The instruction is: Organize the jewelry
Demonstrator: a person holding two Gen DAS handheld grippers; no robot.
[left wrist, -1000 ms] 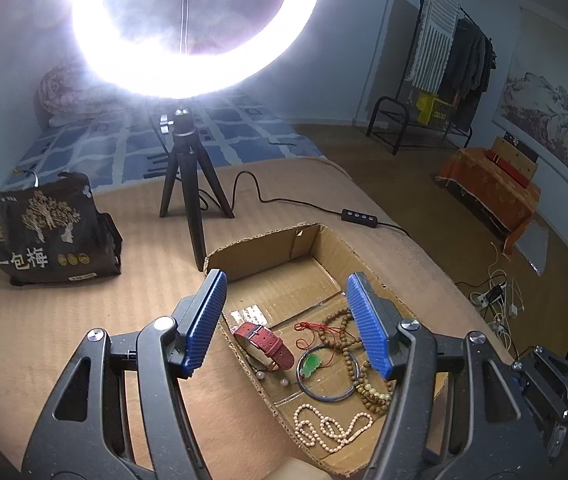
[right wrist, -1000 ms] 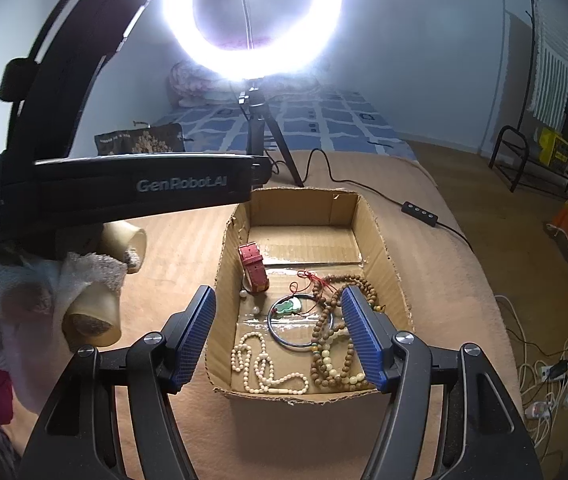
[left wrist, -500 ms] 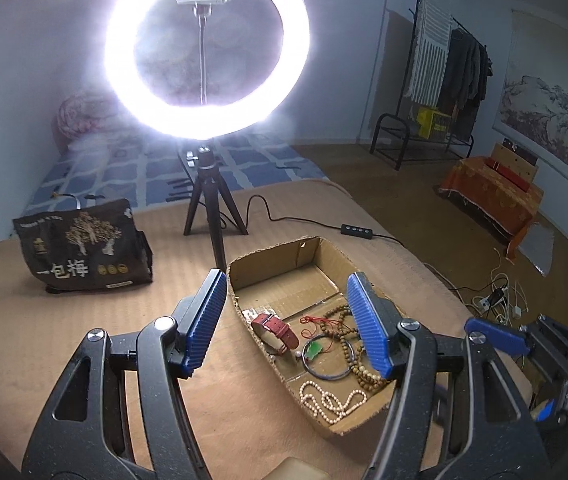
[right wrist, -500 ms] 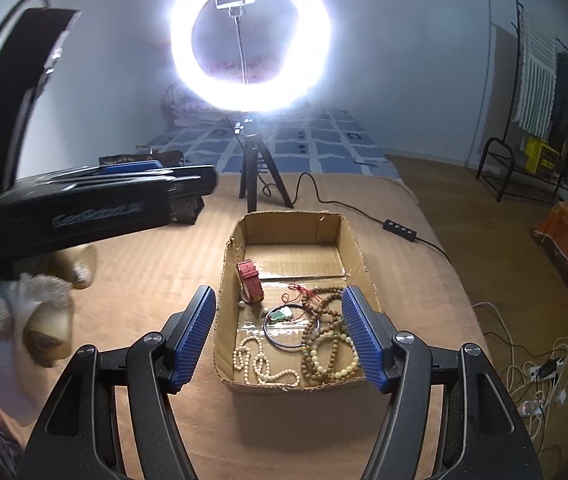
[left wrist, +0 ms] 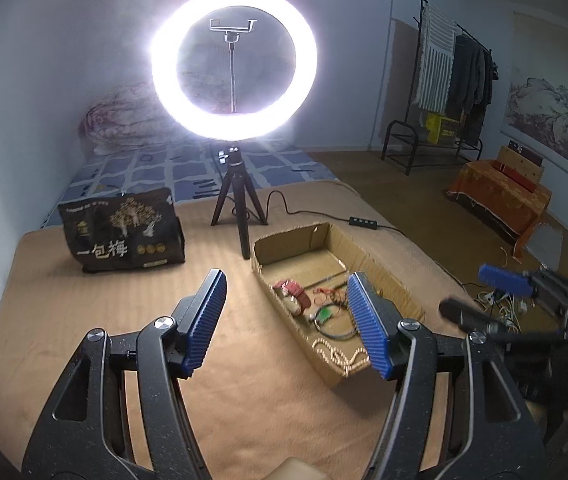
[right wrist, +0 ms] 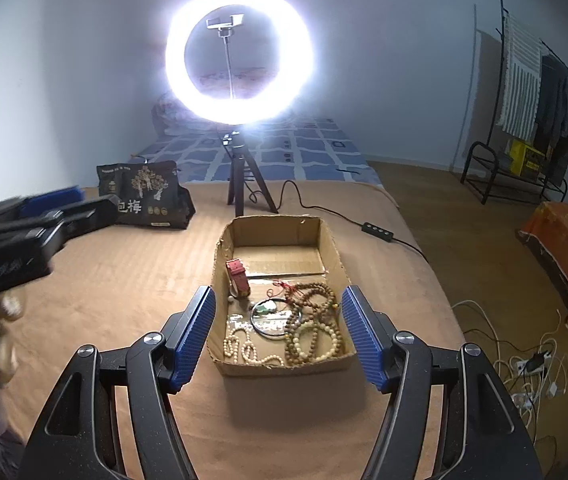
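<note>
Cardboard box [right wrist: 280, 236] sat mid-bed on the tan blanket [right wrist: 124, 280], nearer its right edge. Inside, at the near end: brown bead strands [right wrist: 315, 320], white bead necklace [right wrist: 244, 350], dark bangle [right wrist: 274, 316], red watch strap [right wrist: 238, 274]. Bare blanket lay left of the box. Left gripper [left wrist: 285, 318] and right gripper [right wrist: 278, 330] hovered spread wide, holding nothing.

the box [right wrist: 280, 236] sits on the bed [right wrist: 124, 280] with beads [right wrist: 311, 332] and a watch [right wrist: 238, 276] in it; the tripod [right wrist: 244, 184] stands behind it, the bag [right wrist: 144, 196] to its left.
</note>
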